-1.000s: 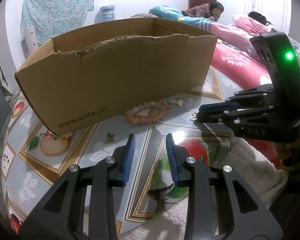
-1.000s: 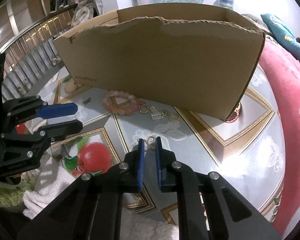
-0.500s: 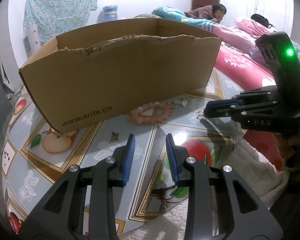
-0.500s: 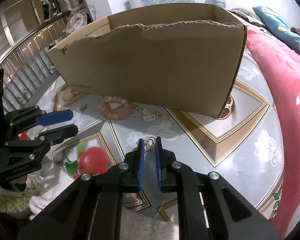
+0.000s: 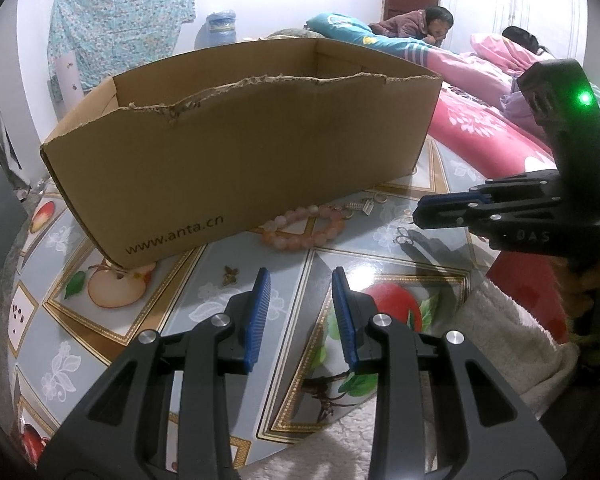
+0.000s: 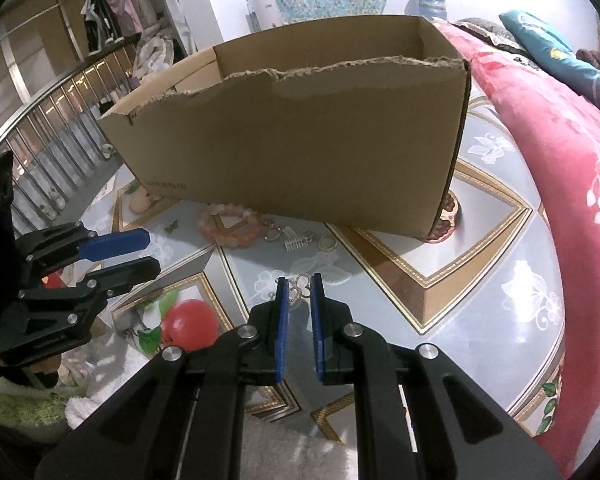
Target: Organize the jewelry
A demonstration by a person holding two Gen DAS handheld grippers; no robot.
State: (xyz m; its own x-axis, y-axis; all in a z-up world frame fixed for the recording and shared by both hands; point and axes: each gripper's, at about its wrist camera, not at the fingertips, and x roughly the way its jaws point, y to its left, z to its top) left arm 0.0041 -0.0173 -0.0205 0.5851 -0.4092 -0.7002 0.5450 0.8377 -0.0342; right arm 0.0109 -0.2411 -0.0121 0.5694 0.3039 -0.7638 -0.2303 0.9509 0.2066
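Observation:
My right gripper (image 6: 298,280) is shut on a small gold trinket (image 6: 298,287), which hangs just above the table; the left wrist view shows that gripper (image 5: 418,214) at the right with the trinket (image 5: 404,236) under its tip. My left gripper (image 5: 298,276) hovers open over the table with nothing between its blue pads. A pink bead bracelet (image 5: 304,226) lies against the front of an open cardboard box (image 5: 240,152). Beside it lie a small comb-shaped charm (image 6: 296,242), a gold ring (image 6: 327,243) and, further left, a little butterfly charm (image 5: 230,274).
The table (image 5: 100,320) has a glossy fruit-patterned cover. A red flowered blanket (image 6: 560,140) borders it on the right. White fleece (image 5: 500,320) lies over the near edge. People (image 5: 420,24) lie on a bed behind. A metal railing (image 6: 40,120) runs at the left.
My right gripper has risen slightly with the trinket still between its pads, and more of the box's inside now shows. The left gripper has stayed where it was.

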